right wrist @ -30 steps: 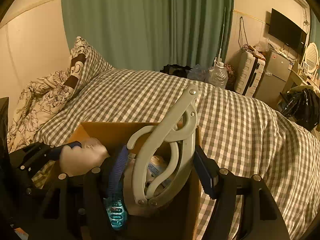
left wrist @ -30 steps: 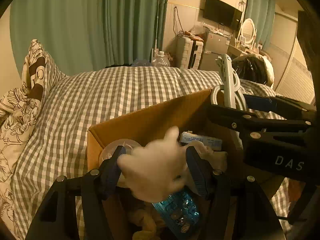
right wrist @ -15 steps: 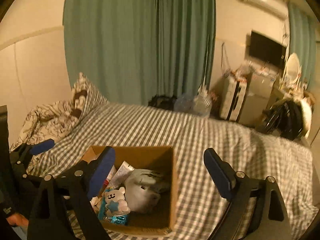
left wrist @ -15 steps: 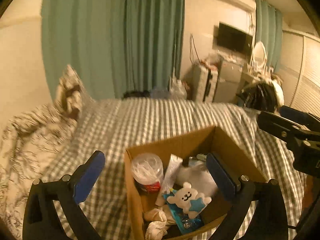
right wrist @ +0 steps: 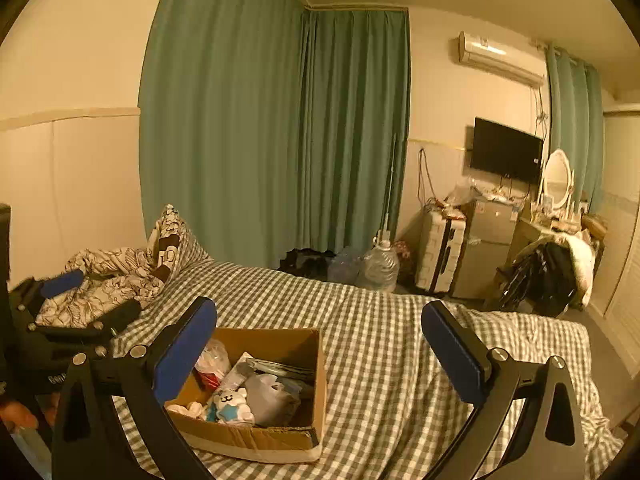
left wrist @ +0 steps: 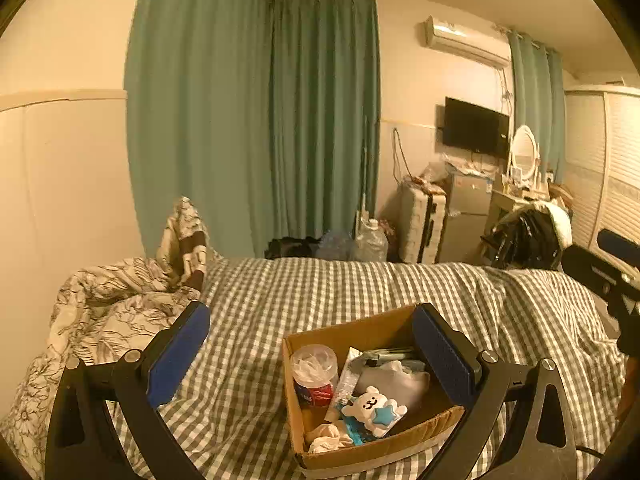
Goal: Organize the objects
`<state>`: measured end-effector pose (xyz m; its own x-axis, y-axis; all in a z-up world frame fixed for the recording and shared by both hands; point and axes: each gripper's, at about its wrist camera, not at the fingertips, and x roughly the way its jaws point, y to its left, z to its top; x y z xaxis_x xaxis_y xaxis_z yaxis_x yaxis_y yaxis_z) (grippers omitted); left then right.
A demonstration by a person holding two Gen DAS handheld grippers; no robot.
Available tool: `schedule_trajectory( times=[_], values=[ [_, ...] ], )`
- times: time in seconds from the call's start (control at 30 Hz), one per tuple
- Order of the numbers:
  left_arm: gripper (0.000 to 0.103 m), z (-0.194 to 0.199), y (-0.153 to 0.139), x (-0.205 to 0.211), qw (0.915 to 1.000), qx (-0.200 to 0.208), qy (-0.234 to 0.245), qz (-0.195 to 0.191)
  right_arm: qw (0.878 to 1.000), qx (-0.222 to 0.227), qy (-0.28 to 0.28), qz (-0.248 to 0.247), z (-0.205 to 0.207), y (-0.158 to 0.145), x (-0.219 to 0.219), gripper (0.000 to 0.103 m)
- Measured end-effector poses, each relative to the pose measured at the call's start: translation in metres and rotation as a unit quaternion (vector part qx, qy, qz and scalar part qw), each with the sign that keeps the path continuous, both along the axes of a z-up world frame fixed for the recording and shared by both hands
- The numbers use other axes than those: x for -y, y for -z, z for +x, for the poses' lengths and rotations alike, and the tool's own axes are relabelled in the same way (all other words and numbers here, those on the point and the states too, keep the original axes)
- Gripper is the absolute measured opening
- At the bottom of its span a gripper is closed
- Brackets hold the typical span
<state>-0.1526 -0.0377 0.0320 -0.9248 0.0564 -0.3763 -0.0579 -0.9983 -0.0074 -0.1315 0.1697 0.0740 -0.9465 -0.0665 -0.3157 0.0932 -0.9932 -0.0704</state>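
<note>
Cardboard box [left wrist: 360, 332] sat on the checked bedspread [left wrist: 280, 292], packed with light, soft items. Left gripper [left wrist: 316, 356] and right gripper [right wrist: 320, 352] hovered spread, empty. Box judged light, flexible; best gripped at its rim.

green curtains [left wrist: 256, 120], wall TV [right wrist: 506, 150], checked bedspread [left wrist: 320, 284]

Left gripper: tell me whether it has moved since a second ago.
Yes. The left gripper has pulled up and back from the cardboard box, jaws now wide open.
</note>
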Motion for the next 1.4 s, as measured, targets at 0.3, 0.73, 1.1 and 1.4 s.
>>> schedule_trajectory(
  times=[0.3, 0.73, 1.1, 1.4],
  values=[
    [0.103, 0.020, 0.010, -0.002, 0.9989, -0.008, -0.044, 0.012, 1.000, -0.003, 0.014, -0.001, 0.006, 0.031, -0.001, 0.103],
    [0.103, 0.025, 0.037, -0.001, 0.9968, -0.007, -0.077, 0.017, 0.999, 0.029, 0.027, -0.009, -0.012, 0.058, -0.007, 0.103],
    [0.103, 0.027, 0.036, -0.001, 0.9968, -0.008, -0.078, 0.016, 0.999, 0.033, 0.022, -0.012, -0.014, 0.058, -0.005, 0.103],
    [0.103, 0.029, 0.036, -0.006, 0.9972, -0.009, -0.073, 0.013, 0.999, 0.038, 0.022, -0.010, -0.016, 0.060, -0.001, 0.103]
  ],
)
